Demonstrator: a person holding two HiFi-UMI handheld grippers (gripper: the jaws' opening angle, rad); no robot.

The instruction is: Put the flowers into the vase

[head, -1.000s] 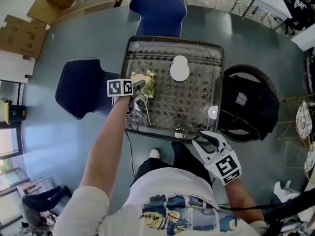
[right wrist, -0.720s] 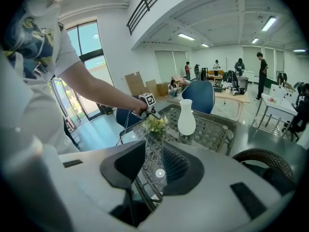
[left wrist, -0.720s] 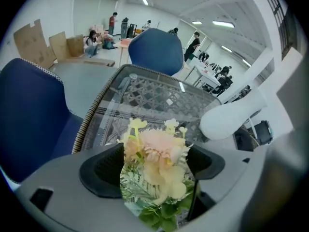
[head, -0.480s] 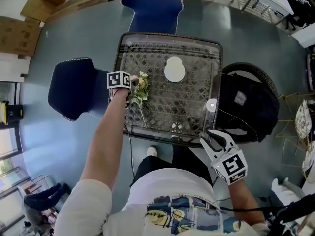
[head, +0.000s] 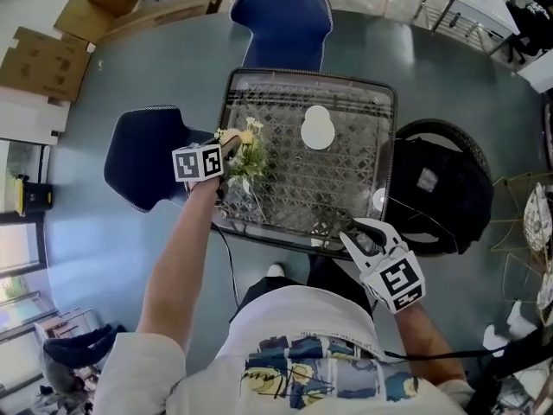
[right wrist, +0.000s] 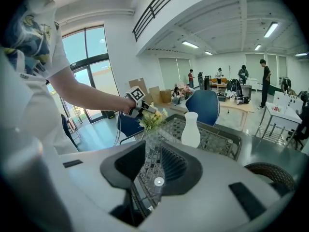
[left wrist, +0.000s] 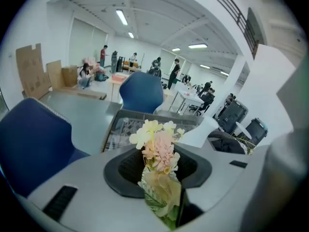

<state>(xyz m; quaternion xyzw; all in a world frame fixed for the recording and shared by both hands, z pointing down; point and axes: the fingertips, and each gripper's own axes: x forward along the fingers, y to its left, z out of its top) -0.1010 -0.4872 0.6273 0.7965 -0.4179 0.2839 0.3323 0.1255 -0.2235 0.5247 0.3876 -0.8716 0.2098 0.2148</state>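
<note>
Flowers [head: 246, 150] are being pinched by the left hand-held gripper [head: 226, 145] (its jaws have just been closing on them) left of the vase [head: 317, 128], for lifting across; the right hand-held gripper [head: 367, 236] is idling unclenched, empty.

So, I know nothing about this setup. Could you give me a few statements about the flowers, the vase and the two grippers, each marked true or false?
1. The flowers are already in the white vase. False: the left gripper holds them up, apart from the vase. Its jaws have just been closing on them.
2. The right gripper holds nothing. True: its jaws stand apart with nothing between them.
3. The vase lies on its side. False: it stands upright on the table.
4. A blue chair stands at the table's far side. True.
</note>
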